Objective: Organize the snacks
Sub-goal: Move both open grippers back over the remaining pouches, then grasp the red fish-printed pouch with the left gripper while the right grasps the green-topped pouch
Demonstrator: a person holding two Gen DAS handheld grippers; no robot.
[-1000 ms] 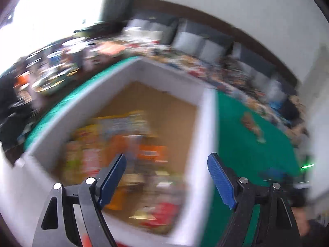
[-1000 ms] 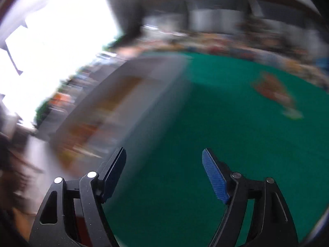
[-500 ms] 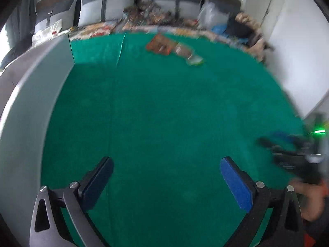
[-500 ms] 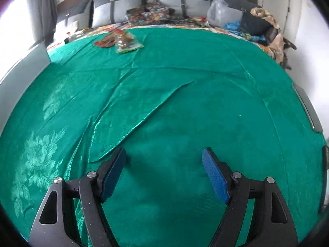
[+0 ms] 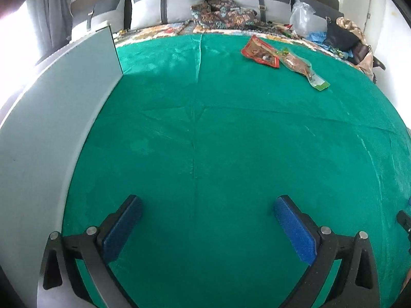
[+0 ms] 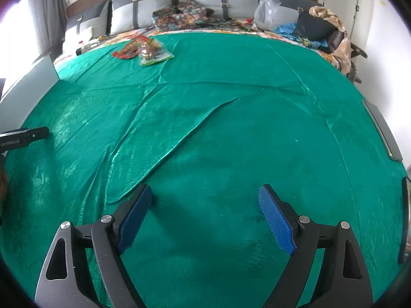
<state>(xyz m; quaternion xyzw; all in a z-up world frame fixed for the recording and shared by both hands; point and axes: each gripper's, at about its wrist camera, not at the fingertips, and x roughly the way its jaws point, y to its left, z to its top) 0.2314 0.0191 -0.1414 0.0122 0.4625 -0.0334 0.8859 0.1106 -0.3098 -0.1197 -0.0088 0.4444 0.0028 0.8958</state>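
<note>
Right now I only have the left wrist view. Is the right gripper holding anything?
Observer: No. The right gripper is open, with only the green cloth between its fingers.
Operator: Cloth flat there?
Observer: No. A long diagonal fold runs up and away from beside its left finger.
Operator: Anything off to its right?
Observer: A dark grey bar lies at the cloth's right edge.

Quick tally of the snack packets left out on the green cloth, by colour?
Red packet: 1
Clear packet with green end: 1
Total: 2, lying together at the far side of the green cloth.
</note>
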